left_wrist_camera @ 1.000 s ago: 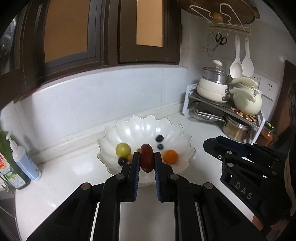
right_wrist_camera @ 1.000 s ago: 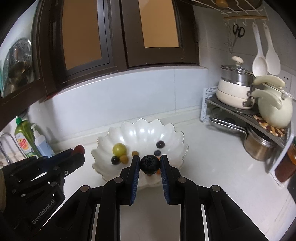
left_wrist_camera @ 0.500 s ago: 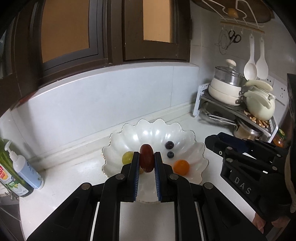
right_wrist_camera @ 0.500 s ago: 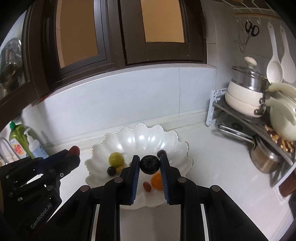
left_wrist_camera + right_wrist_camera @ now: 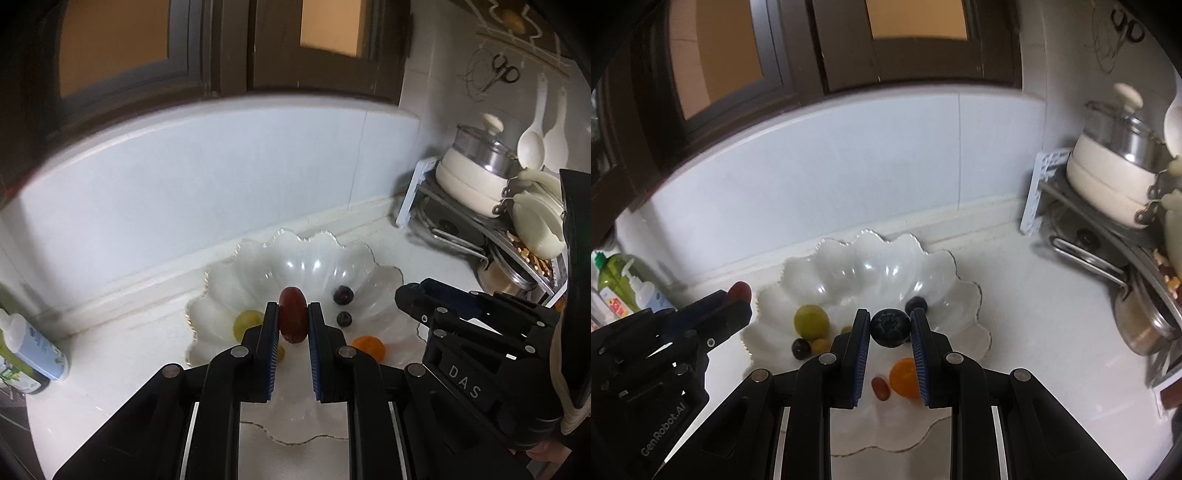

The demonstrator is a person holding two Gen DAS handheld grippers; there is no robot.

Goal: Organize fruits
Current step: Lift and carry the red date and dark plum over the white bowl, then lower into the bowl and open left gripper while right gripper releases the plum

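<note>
A white scalloped bowl (image 5: 295, 254) (image 5: 871, 258) stands on the counter by the back wall. My left gripper (image 5: 292, 317) is shut on a dark red oval fruit (image 5: 292, 314), held over the bowl's near half. My right gripper (image 5: 889, 328) is shut on a large blueberry (image 5: 889, 328) above the bowl. Inside the bowl lie a green grape (image 5: 811, 320) (image 5: 246, 323), an orange fruit (image 5: 903, 376) (image 5: 368, 345), two dark berries (image 5: 343, 295) (image 5: 344, 318), a small red fruit (image 5: 881, 387) and small yellow ones (image 5: 820, 345). The left gripper (image 5: 738, 295) shows at the left of the right wrist view.
A metal rack (image 5: 480, 221) with white pots (image 5: 1108, 173) and a steel pan (image 5: 1145, 317) fills the right corner. Soap bottles (image 5: 29, 354) (image 5: 624, 284) stand at the far left. Ladles (image 5: 532, 140) and scissors (image 5: 504, 72) hang on the wall. Dark window frames run above the backsplash.
Both grippers have advanced over the bowl with their fruits still held; the bowl now lies lower and closer under the fingers, and both views have swung toward the rack.
</note>
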